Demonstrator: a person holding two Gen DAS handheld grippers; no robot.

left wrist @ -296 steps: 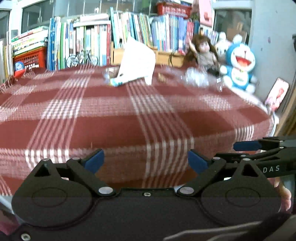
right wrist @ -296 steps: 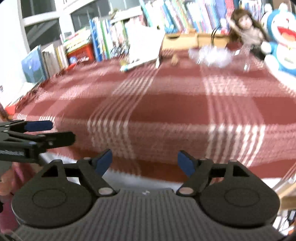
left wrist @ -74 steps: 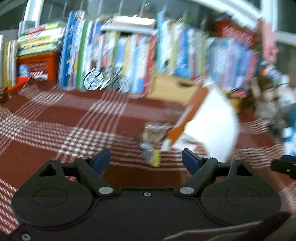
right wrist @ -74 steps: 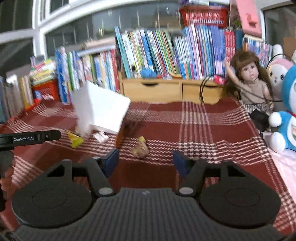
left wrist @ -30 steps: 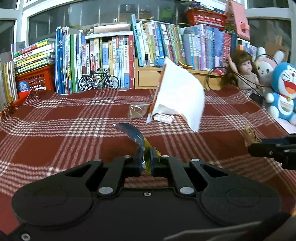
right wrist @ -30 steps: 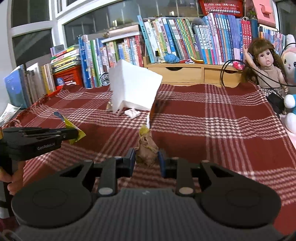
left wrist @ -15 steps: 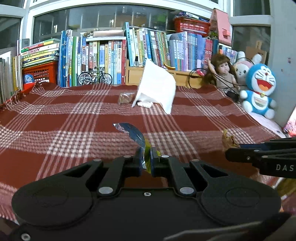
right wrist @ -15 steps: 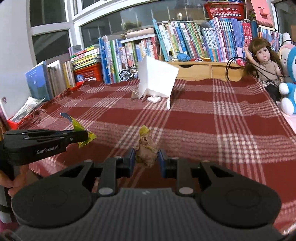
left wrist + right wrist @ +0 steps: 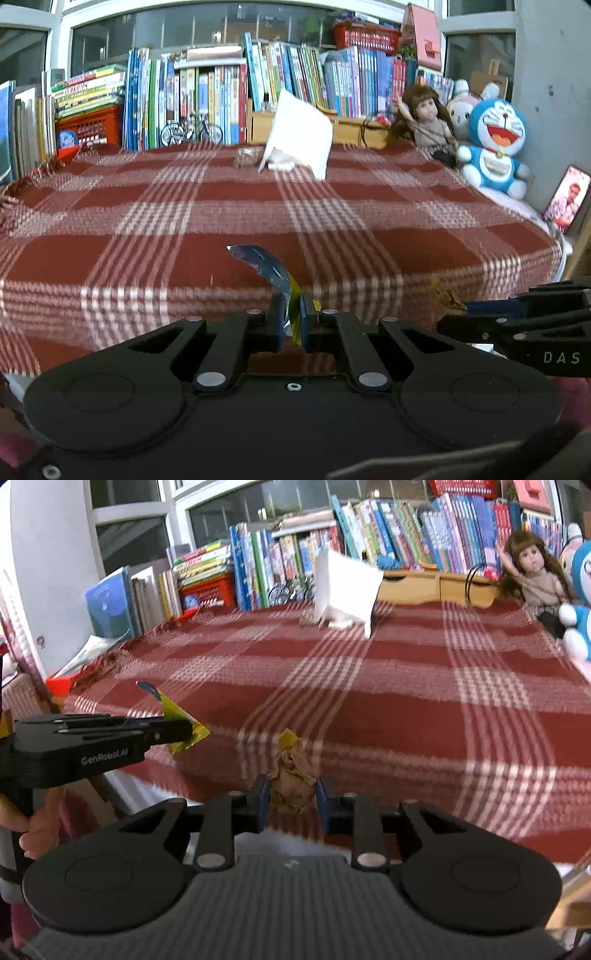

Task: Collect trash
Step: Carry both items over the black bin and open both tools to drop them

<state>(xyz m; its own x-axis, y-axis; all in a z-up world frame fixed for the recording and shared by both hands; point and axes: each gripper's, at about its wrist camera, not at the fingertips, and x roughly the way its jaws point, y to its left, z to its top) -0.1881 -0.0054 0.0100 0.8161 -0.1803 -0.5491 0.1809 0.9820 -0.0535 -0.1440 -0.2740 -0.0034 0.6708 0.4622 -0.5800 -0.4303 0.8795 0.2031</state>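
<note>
Nearest, the left gripper (image 9: 291,320) stays clamped on a blue-yellow wrapper (image 9: 266,268) and the right gripper (image 9: 289,802) on a crumpled brown wad (image 9: 291,775). Both have drawn back past the plaid table's (image 9: 369,221) edge, likely toward disposal. Scraps remain by the far white bag (image 9: 301,140).

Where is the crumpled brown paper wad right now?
The crumpled brown paper wad is pinched in the right gripper over the plaid blanket's near edge, low centre in the right wrist view.
</note>
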